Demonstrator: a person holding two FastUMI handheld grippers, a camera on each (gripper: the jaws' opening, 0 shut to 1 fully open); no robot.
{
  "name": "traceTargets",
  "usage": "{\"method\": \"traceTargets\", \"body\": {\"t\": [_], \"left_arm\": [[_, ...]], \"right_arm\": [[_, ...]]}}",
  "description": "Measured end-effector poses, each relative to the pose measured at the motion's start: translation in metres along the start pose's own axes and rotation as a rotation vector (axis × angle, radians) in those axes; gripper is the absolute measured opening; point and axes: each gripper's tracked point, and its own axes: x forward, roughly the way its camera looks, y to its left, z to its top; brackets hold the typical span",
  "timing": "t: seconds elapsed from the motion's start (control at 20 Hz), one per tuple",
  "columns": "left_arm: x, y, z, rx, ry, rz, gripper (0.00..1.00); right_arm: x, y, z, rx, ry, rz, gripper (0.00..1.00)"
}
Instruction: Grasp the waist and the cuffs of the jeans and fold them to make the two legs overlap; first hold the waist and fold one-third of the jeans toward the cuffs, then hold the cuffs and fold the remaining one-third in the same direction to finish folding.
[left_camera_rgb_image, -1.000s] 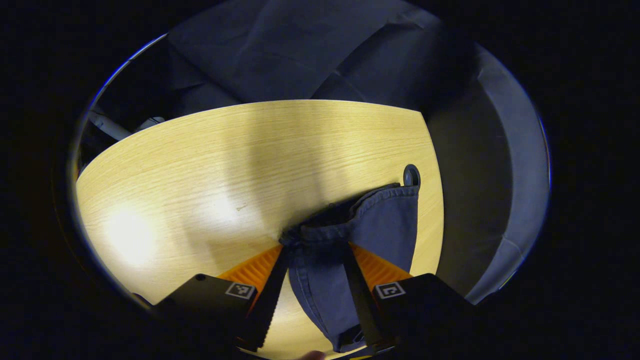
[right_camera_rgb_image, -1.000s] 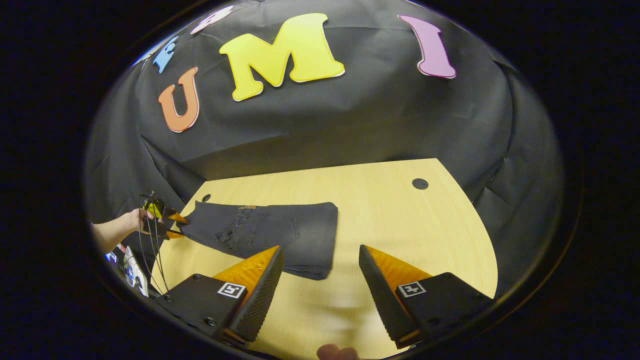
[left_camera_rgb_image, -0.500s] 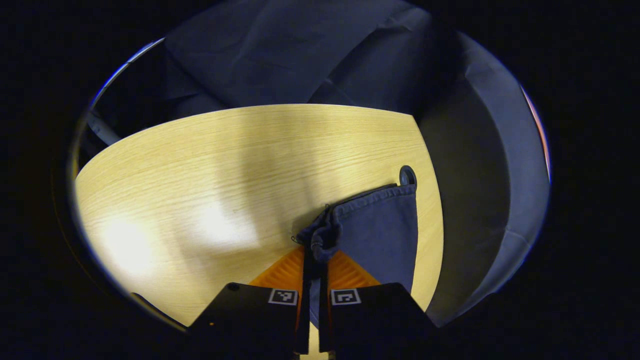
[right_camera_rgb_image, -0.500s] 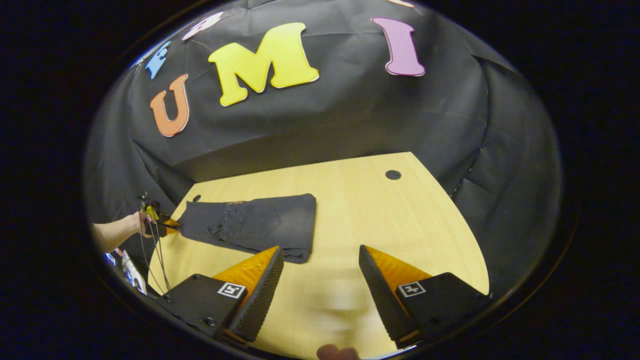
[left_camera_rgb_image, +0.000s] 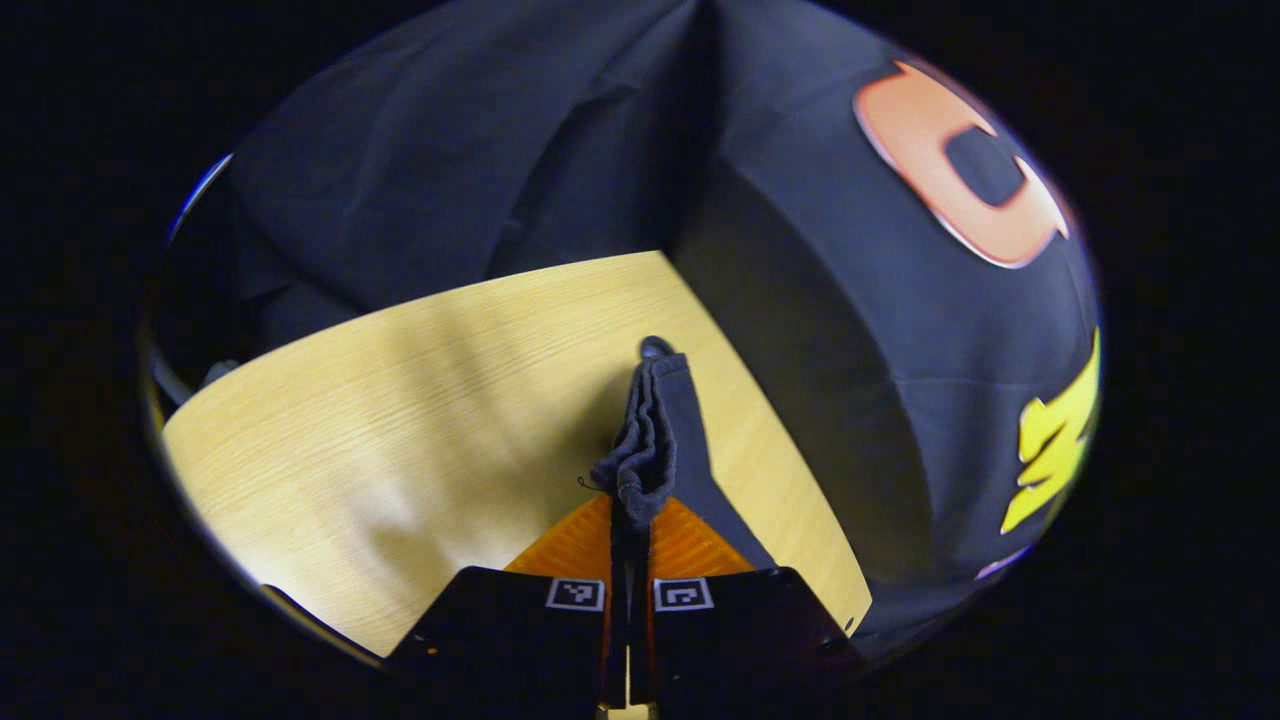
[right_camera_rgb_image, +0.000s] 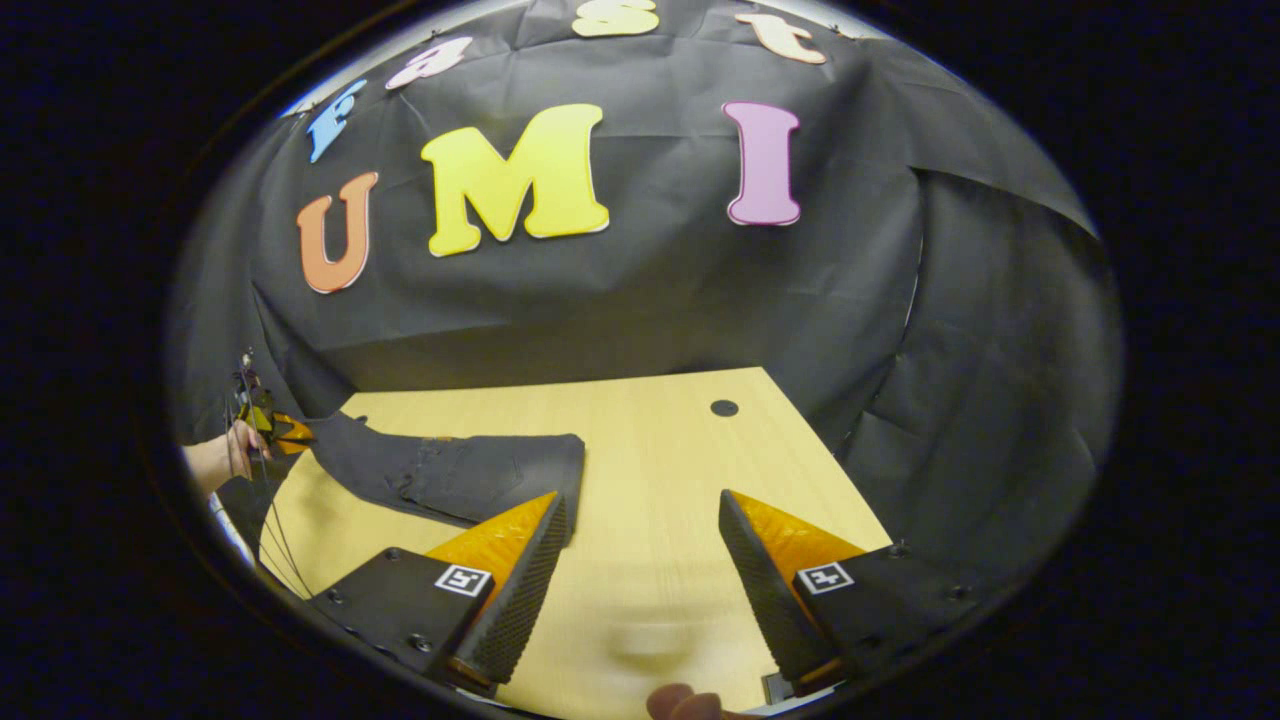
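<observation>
Left gripper: your left gripper (left_camera_rgb_image: 628, 520) was clenched on the jeans (left_camera_rgb_image: 655, 430); both fingers pressed a bunched hem of the dark denim between them, with almost no gap showing in the left gripper view.

Left gripper from afar: in the right gripper view your left gripper (right_camera_rgb_image: 285, 432) sat at the far left edge of the table, held in your hand (right_camera_rgb_image: 228, 455), with the end of the jeans (right_camera_rgb_image: 470, 478) running into its fingers.

Right gripper: your right gripper (right_camera_rgb_image: 640, 520) was released, its two fingers spread wide apart over bare table, touching no cloth.

Jeans: they lay folded on the wooden table (right_camera_rgb_image: 660, 460), along its left part in the right gripper view; the end you held was lifted a little off the surface, while the folded end rested flat, just beyond your right gripper's left finger.

Jeans in the left gripper view: the pinched hem stood up on edge and ran away from the fingers toward the round grommet (left_camera_rgb_image: 655, 346) near the table's (left_camera_rgb_image: 420, 400) far edge.

Second grommet: a dark round hole (right_camera_rgb_image: 724, 408) sat near the table's far right corner, well apart from the jeans.
</observation>
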Motion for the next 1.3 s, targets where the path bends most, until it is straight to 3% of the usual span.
{"method": "traceTargets", "body": {"t": [0.2, 0.45, 0.75, 1.1, 1.3], "left_arm": [[-0.039, -0.066, 0.004, 0.148, -0.06, -0.129, 0.04], [-0.084, -0.173, -0.066, 0.335, -0.095, -0.297, 0.04], [-0.1, -0.252, -0.162, 0.532, -0.085, -0.4, 0.04], [-0.054, -0.249, -0.282, 0.713, 0.023, -0.376, 0.04], [-0.027, -0.227, -0.316, 0.703, 0.057, -0.307, 0.04]], "right_arm": [[-0.026, -0.004, 0.005, 0.001, -0.042, -0.014, 0.92], [-0.053, -0.011, 0.004, 0.023, -0.077, -0.045, 0.92], [-0.081, -0.042, -0.01, 0.049, -0.088, -0.124, 0.95], [-0.084, -0.081, -0.028, 0.057, -0.023, -0.206, 0.95], [-0.076, -0.087, -0.031, 0.044, 0.008, -0.212, 0.95]]}}
